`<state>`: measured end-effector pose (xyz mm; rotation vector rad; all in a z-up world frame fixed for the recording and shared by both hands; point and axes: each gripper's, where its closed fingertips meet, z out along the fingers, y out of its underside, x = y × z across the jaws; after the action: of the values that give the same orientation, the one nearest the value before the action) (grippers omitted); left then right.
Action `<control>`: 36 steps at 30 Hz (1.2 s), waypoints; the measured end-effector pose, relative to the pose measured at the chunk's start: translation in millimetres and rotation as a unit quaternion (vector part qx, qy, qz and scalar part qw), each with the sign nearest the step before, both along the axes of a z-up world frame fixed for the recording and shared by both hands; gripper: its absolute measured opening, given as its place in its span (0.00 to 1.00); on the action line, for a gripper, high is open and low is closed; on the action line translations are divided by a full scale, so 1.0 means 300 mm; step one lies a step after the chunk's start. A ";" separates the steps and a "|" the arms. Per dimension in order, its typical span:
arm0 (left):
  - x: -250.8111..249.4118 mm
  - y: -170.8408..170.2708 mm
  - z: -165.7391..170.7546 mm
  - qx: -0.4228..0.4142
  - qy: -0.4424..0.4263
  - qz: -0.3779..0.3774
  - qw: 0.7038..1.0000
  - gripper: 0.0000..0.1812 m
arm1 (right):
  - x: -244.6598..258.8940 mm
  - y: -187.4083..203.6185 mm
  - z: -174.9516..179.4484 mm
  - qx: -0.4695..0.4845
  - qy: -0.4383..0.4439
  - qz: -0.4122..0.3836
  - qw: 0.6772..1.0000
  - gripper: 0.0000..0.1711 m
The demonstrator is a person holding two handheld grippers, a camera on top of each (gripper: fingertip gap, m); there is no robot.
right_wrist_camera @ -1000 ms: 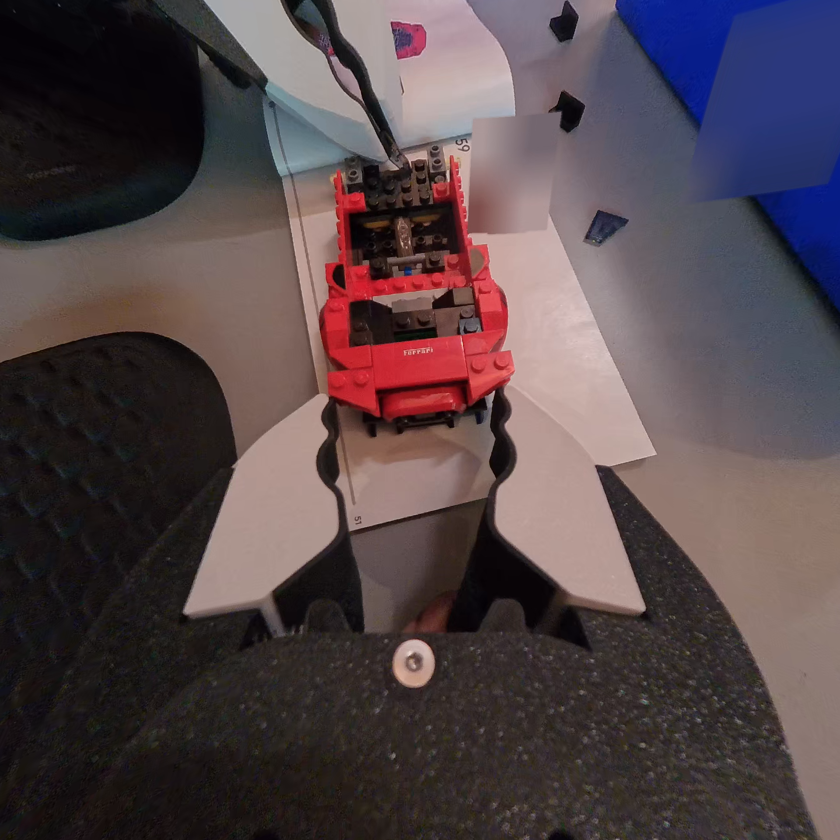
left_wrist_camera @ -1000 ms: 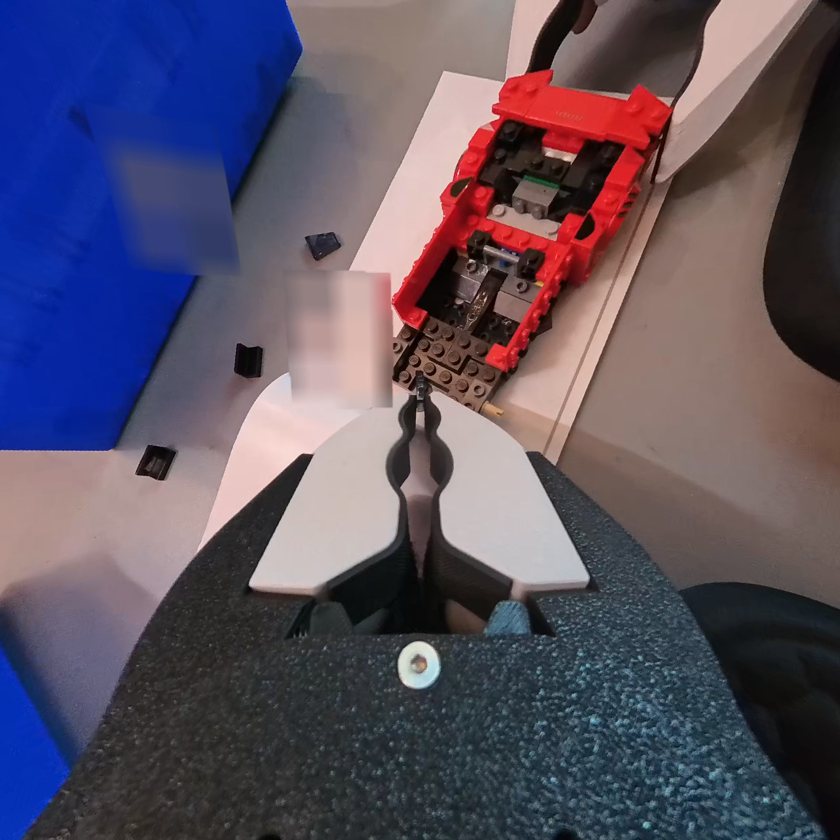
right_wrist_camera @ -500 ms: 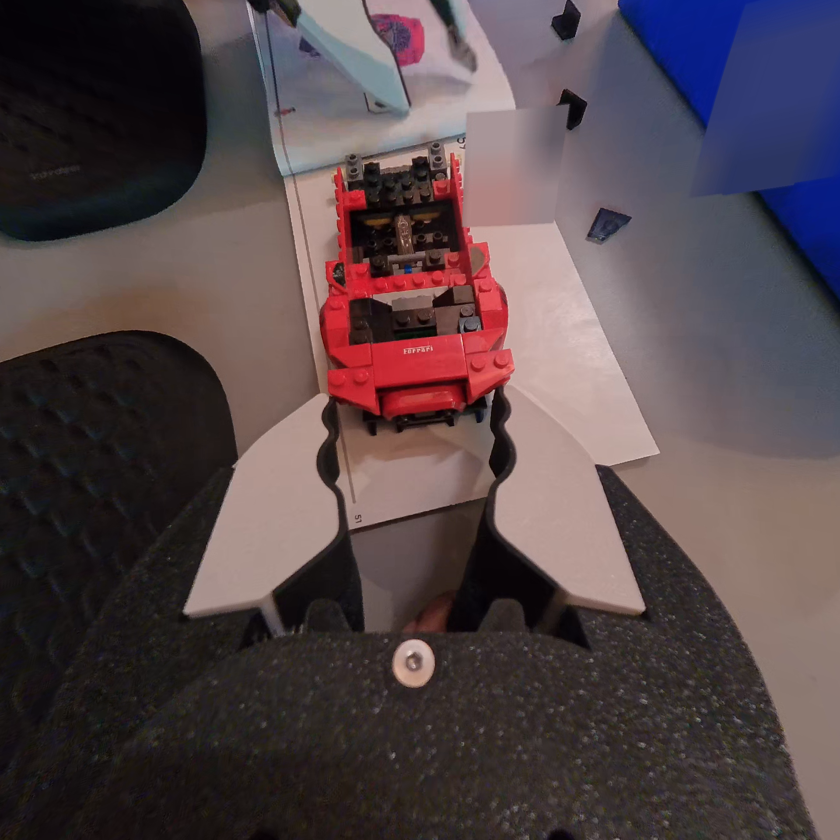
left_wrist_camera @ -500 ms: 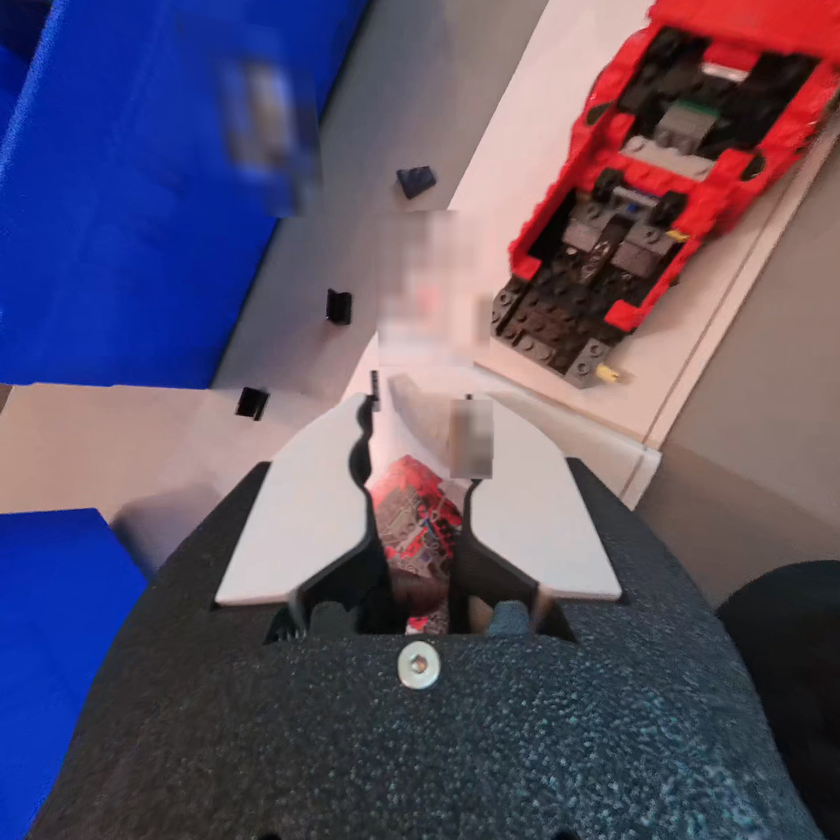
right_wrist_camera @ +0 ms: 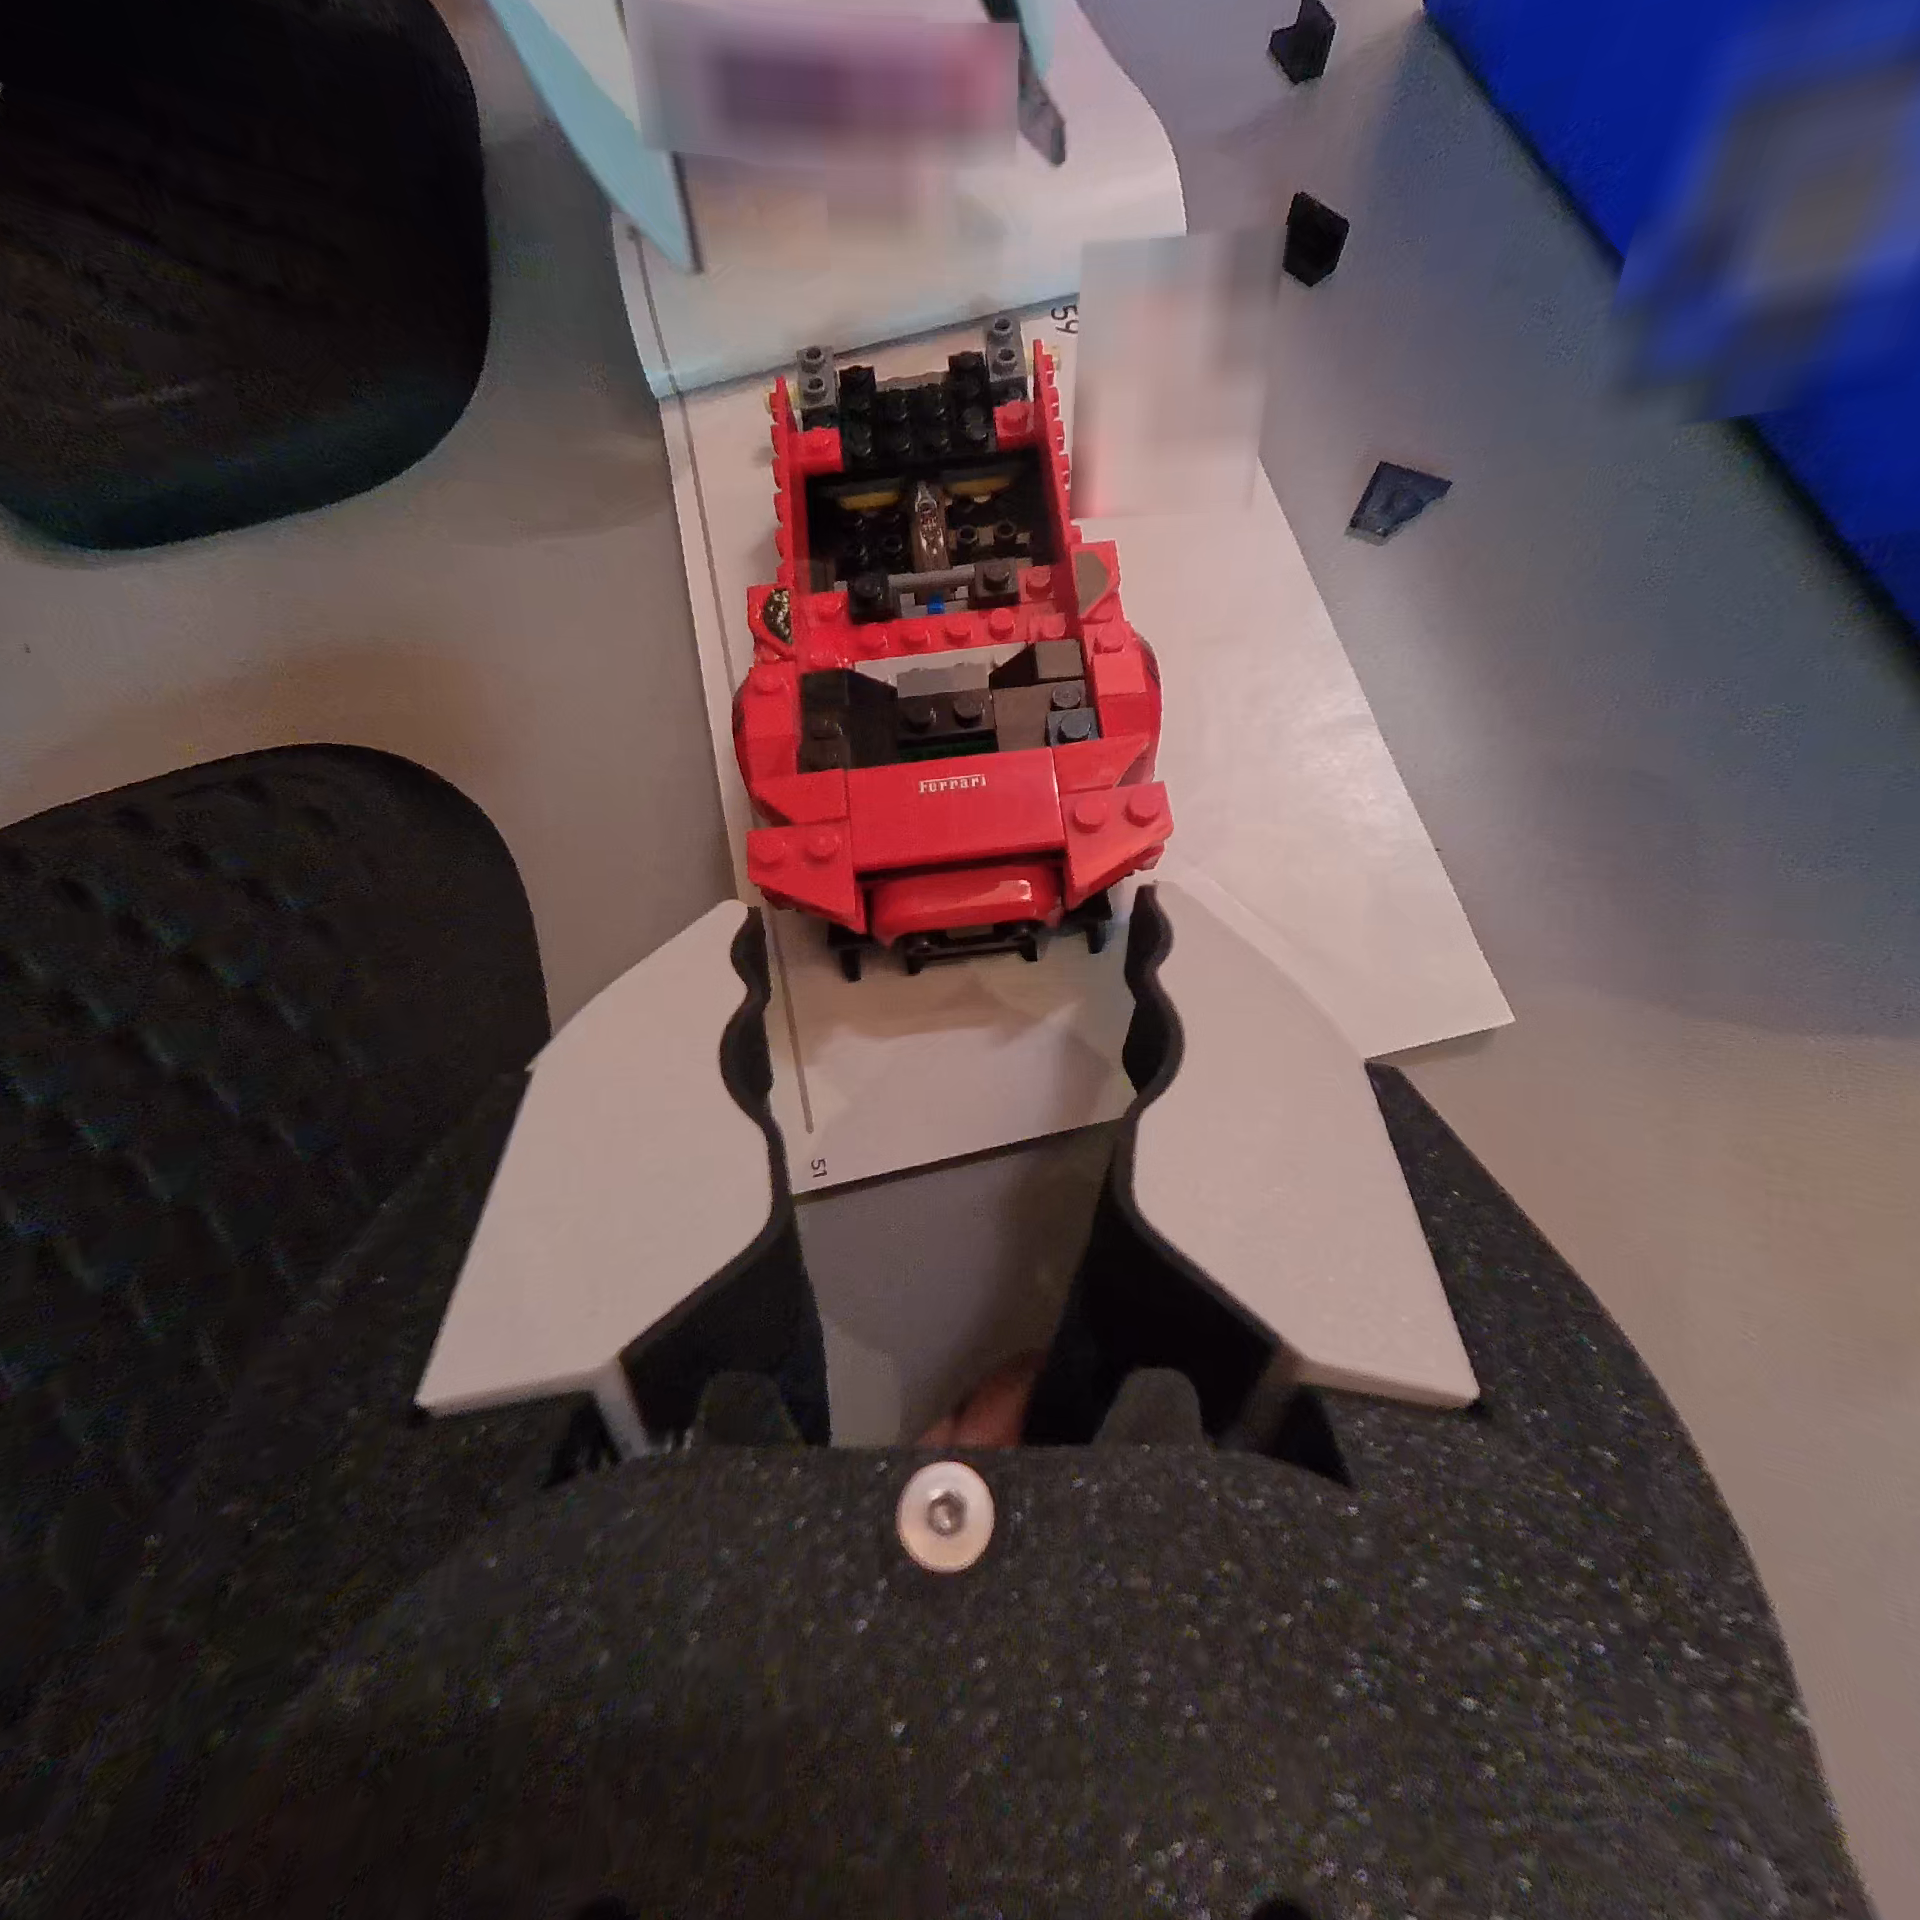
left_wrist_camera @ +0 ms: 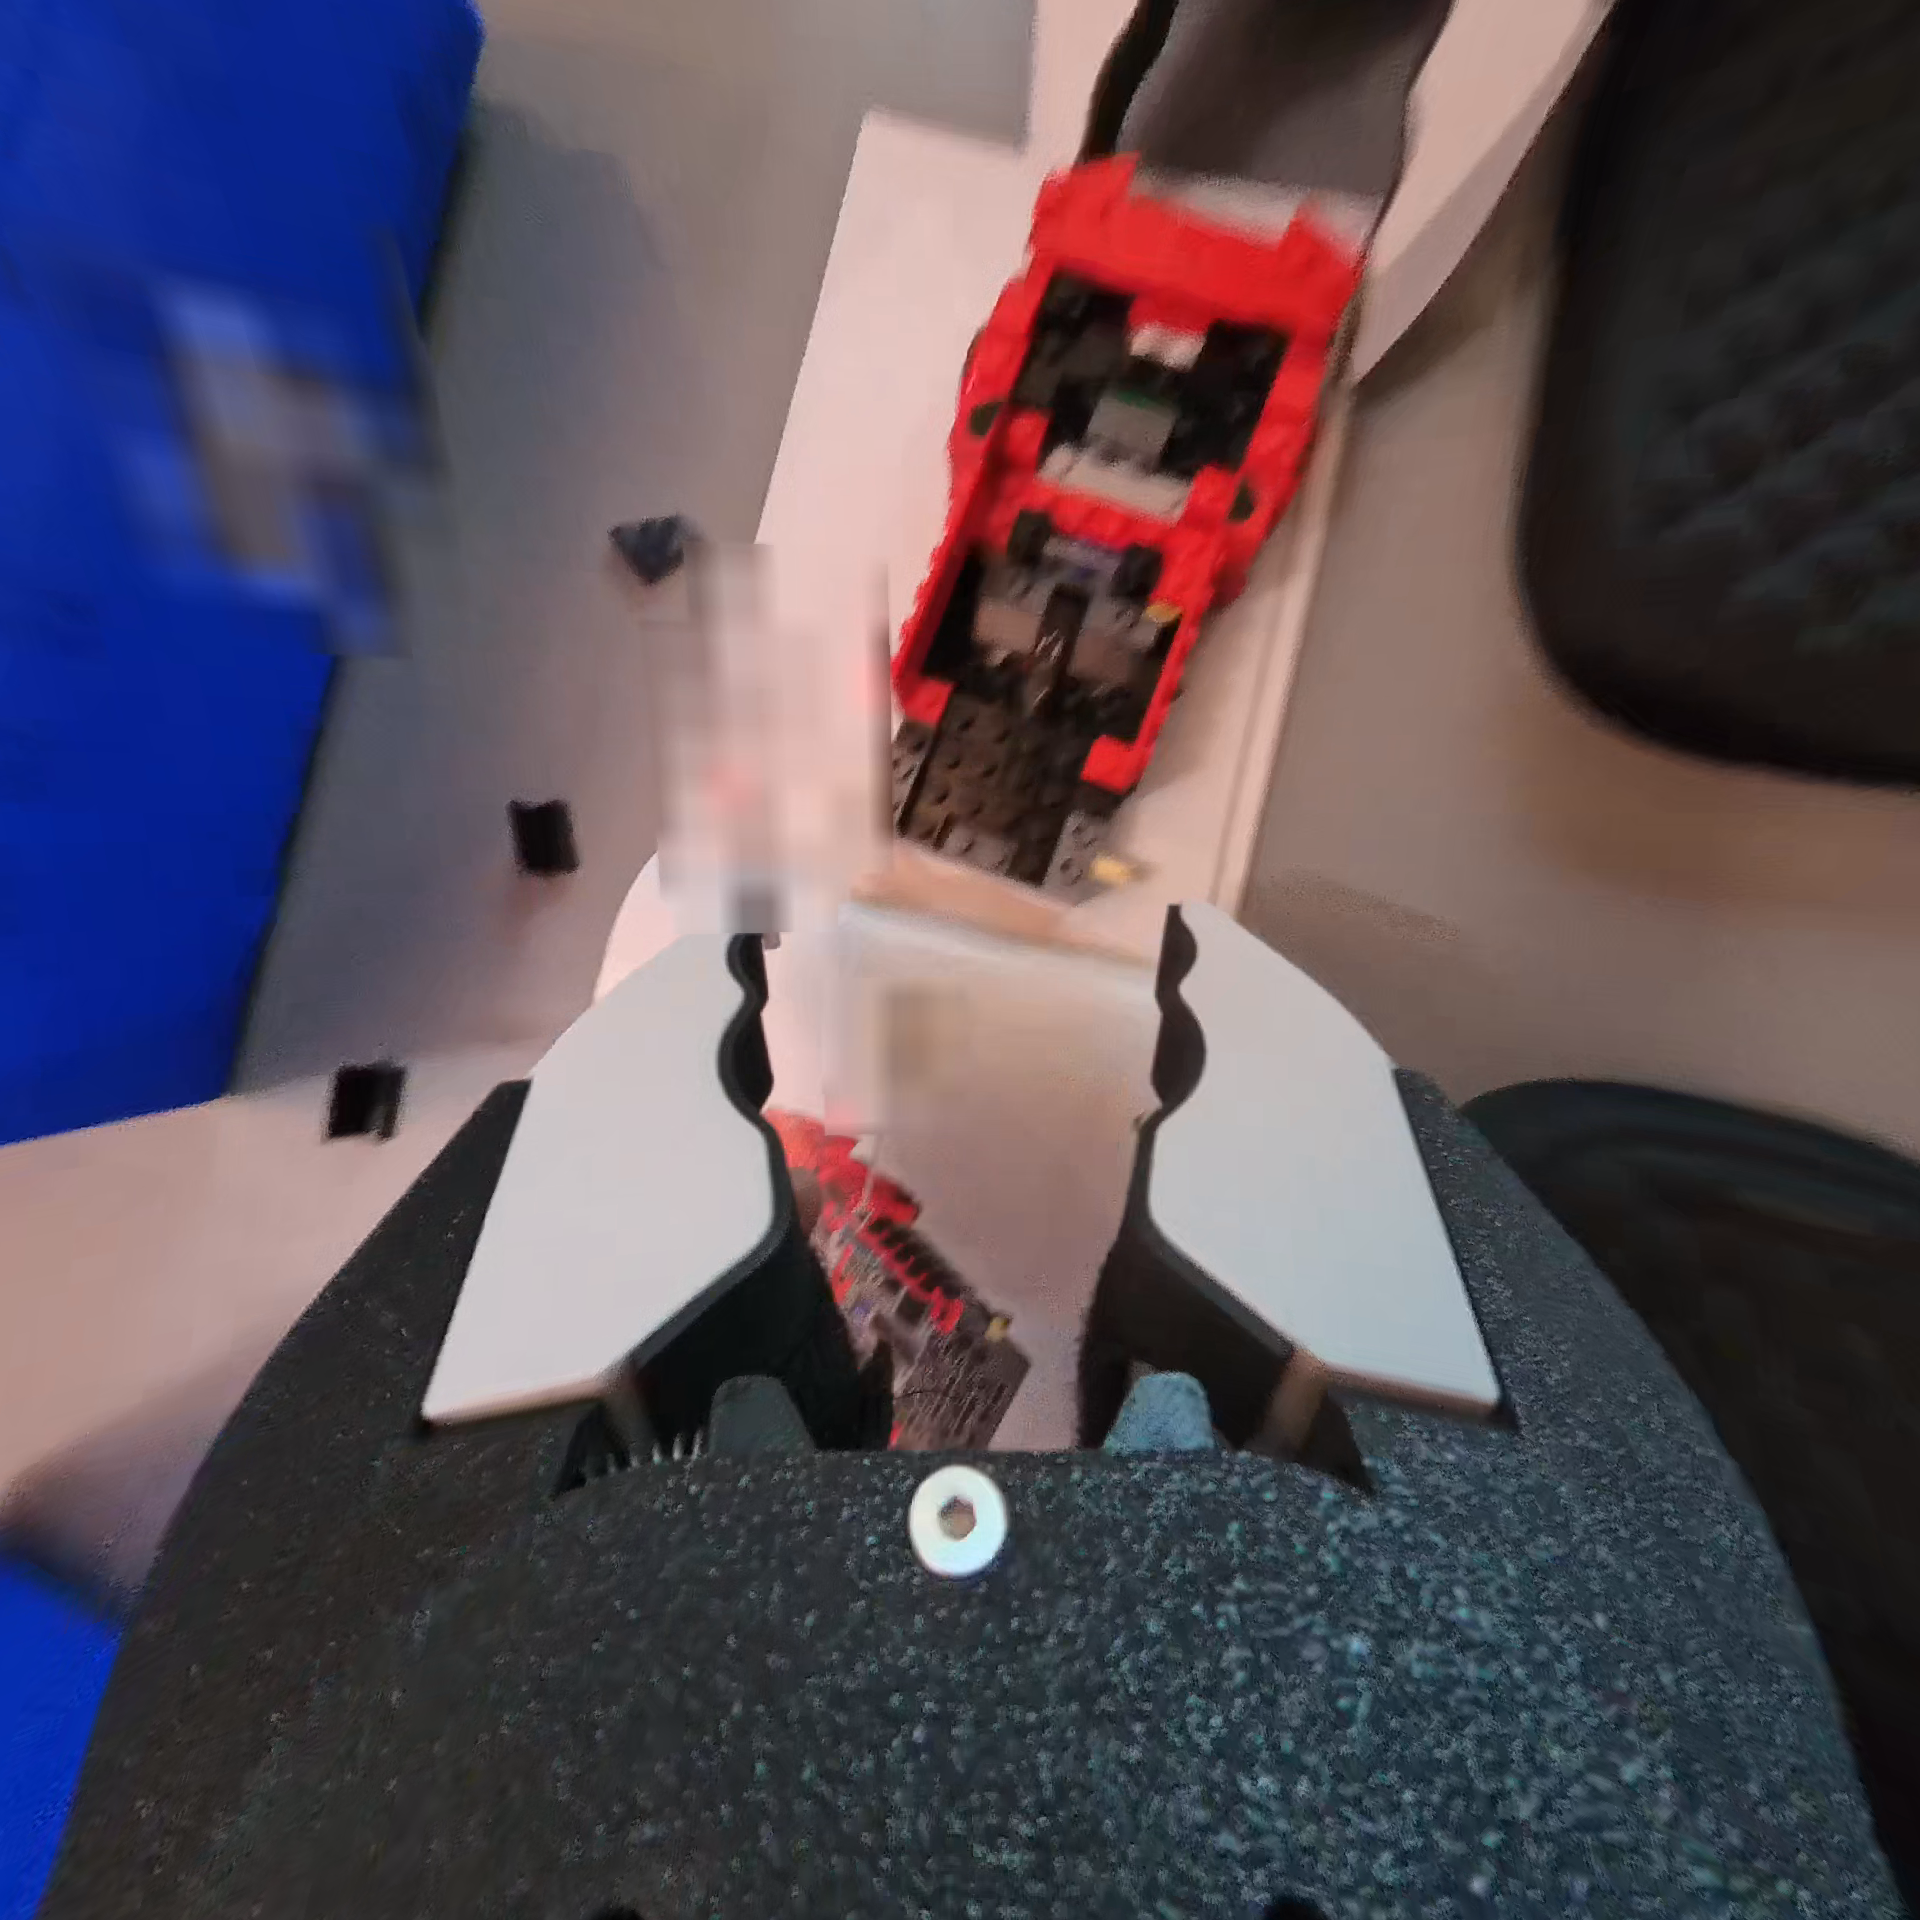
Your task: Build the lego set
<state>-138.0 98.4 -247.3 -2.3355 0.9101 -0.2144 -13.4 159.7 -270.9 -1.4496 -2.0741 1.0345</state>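
Note:
The partly built red lego car (right_wrist_camera: 951,727) stands on the open white instruction booklet (right_wrist_camera: 1299,831). My right gripper (right_wrist_camera: 948,914) is open, its fingertips on either side of the car's near red end, not touching it. My left gripper (left_wrist_camera: 964,930) is open with nothing between its fingers. It hovers over the booklet (left_wrist_camera: 904,260), short of the car's (left_wrist_camera: 1122,499) black studded end. This view is motion-blurred. Across the car, the other gripper's pale finger (left_wrist_camera: 1455,208) shows at the far end. The left gripper (right_wrist_camera: 831,83) shows blurred at the top of the right wrist view.
Three small dark loose pieces (left_wrist_camera: 540,834) (left_wrist_camera: 362,1101) (left_wrist_camera: 646,542) lie on the grey table left of the booklet, also in the right wrist view (right_wrist_camera: 1314,237) (right_wrist_camera: 1392,499). A blue bin (left_wrist_camera: 156,520) stands beyond them. Black padded shapes (right_wrist_camera: 208,1039) (right_wrist_camera: 208,260) lie beside the car. My hands' fingertips stand some 15 centimeters from each other.
My left gripper was shut on a thin dark piece at the car's studded end; it has opened wide and drawn back from the car. The right gripper has held still.

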 end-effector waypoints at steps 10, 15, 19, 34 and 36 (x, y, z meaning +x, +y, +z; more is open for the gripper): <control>-0.045 -0.045 -0.050 -0.123 0.001 0.028 0.992 0.43 | -0.001 -0.003 -0.004 -0.001 0.000 0.002 1.000 0.39; -0.093 -0.061 -0.091 -0.152 0.078 0.038 0.985 0.50 | 0.000 -0.004 -0.006 0.002 -0.002 0.002 1.000 0.39; -0.098 0.010 -0.008 -0.035 0.067 0.037 0.996 0.44 | 0.002 -0.002 -0.004 0.002 0.000 0.001 1.000 0.39; 0.218 0.104 -0.070 0.046 0.067 -0.147 0.986 0.47 | -0.012 -0.008 0.001 0.013 0.014 -0.002 1.000 0.42; 0.237 0.127 -0.067 0.043 0.036 -0.143 0.988 0.47 | -0.014 0.002 0.000 0.018 0.014 -0.010 1.000 0.46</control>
<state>-66.8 136.5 -267.3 -2.1397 1.2655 -0.2050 -17.7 160.2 -270.9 -1.4271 -2.0447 0.9991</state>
